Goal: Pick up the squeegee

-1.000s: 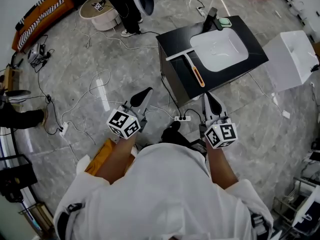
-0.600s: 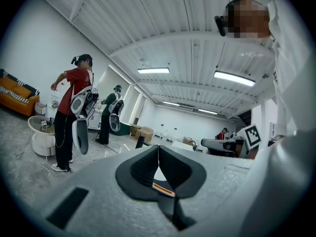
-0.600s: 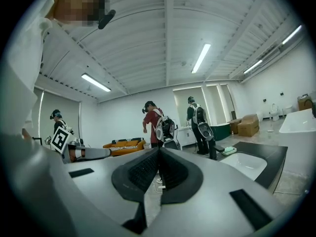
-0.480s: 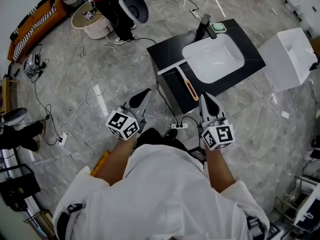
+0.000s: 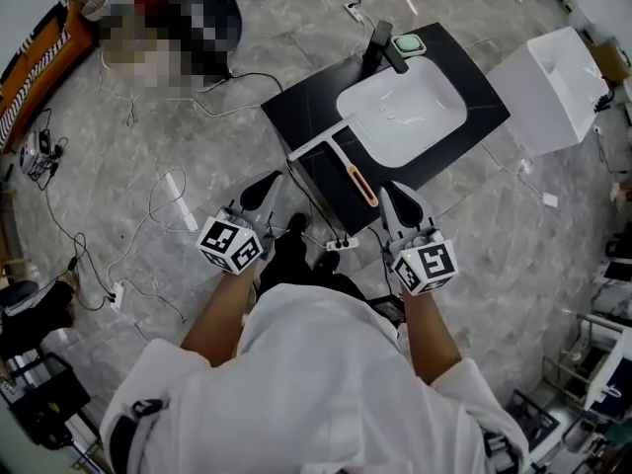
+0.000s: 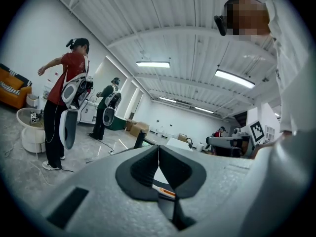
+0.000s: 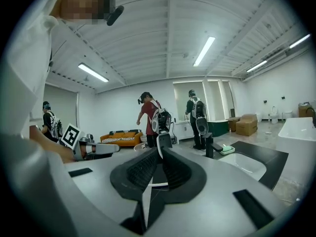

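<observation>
The squeegee [image 5: 348, 169] lies on the black counter [image 5: 296, 117] to the left of the white sink basin [image 5: 400, 112]. Its white blade sits across the far end and its black and orange handle points at me. My left gripper [image 5: 267, 184] is shut and empty over the floor, short of the counter's front left corner. My right gripper [image 5: 392, 191] is shut and empty at the counter's front edge, just right of the handle's end. Below the closed left gripper [image 6: 158, 149] an orange stretch of the squeegee [image 6: 166, 191] shows. The right gripper [image 7: 159, 151] points level over the counter.
A black faucet [image 5: 380, 42] and a green soap dish [image 5: 407, 44] stand behind the basin. A white box [image 5: 548, 87] stands to the right of the counter. Cables and a power strip [image 5: 341, 245] lie on the floor by my feet. Other people [image 6: 64, 107] stand at the far left.
The counter has come nearer in the head view. Both grippers have moved forward to its front edge, still shut, the right one now beside the squeegee handle's end.
</observation>
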`<state>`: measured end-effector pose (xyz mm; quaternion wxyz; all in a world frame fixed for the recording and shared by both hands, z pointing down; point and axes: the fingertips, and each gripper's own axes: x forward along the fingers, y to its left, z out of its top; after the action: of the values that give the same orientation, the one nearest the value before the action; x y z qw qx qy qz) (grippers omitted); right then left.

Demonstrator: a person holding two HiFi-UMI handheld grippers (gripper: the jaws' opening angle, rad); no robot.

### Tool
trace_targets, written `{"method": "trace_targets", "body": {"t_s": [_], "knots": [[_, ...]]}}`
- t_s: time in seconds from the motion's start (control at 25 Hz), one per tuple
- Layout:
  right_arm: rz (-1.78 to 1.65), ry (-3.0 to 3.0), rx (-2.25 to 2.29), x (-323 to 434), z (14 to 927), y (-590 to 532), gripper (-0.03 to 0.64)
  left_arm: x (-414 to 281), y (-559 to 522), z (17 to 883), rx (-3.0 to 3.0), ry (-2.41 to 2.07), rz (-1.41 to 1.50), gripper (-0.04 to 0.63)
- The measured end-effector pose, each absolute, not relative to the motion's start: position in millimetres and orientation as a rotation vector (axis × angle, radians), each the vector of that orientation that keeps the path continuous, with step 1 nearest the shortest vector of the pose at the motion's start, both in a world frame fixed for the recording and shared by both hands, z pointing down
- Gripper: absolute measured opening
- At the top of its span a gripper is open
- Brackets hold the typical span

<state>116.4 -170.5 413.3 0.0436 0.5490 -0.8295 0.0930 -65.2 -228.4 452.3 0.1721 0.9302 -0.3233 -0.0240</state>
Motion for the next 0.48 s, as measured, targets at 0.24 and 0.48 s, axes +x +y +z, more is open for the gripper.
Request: {"method": "trace_targets", "body": {"t_s": [0.24, 0.48], "knots": [[0.361, -2.465, 1.623, 109.1, 434.0, -208.3, 0.017, -55.0, -266.5, 484.2, 2.626, -0.823, -0.008, 0.016], [0.437, -2.403, 1.542, 93.0, 466.4, -245.5, 0.02, -52.3, -298.6, 520.2, 2.626, -0.77, 0.056, 0.017]]}}
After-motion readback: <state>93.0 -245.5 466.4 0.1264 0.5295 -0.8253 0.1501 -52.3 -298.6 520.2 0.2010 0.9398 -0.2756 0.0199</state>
